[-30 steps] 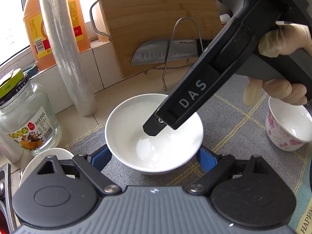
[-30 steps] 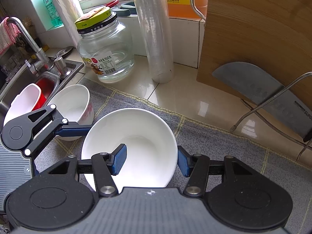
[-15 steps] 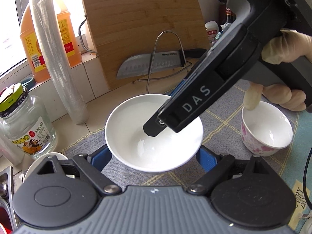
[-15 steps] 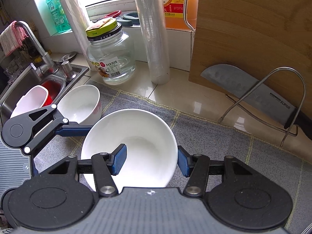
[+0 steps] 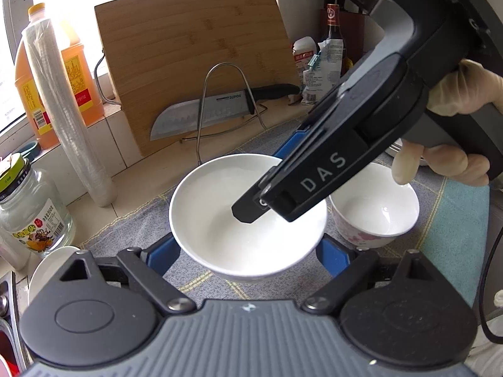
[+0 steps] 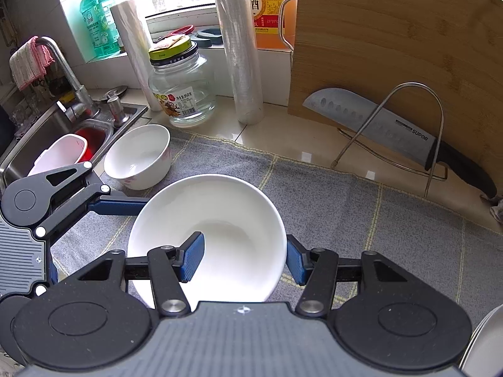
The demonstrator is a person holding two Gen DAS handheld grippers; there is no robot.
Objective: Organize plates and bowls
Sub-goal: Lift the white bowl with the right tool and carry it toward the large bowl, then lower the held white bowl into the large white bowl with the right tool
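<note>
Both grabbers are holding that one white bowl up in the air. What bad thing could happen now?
1. The plain white bowl might slip: the right gripper pinches only its rim, one pad inside, one outside, and glazed china looks slick.
2. The left gripper cups it from both sides; if the two hands pull different ways, it could twist loose.
3. The flowered bowl sits close by, so lowering carelessly could knock it.

"DAS" in pale letters on the black body of the right hand-held gripper (image 5: pixel 248 213), "SUPOR" on the knife blade (image 6: pixel 377 125) at 3 o'clock, "950" on the glass jar label (image 6: pixel 180 103) at 12 o'clock, "酒" on the orange bottle label (image 6: pixel 267 6), other print too small to read
</note>
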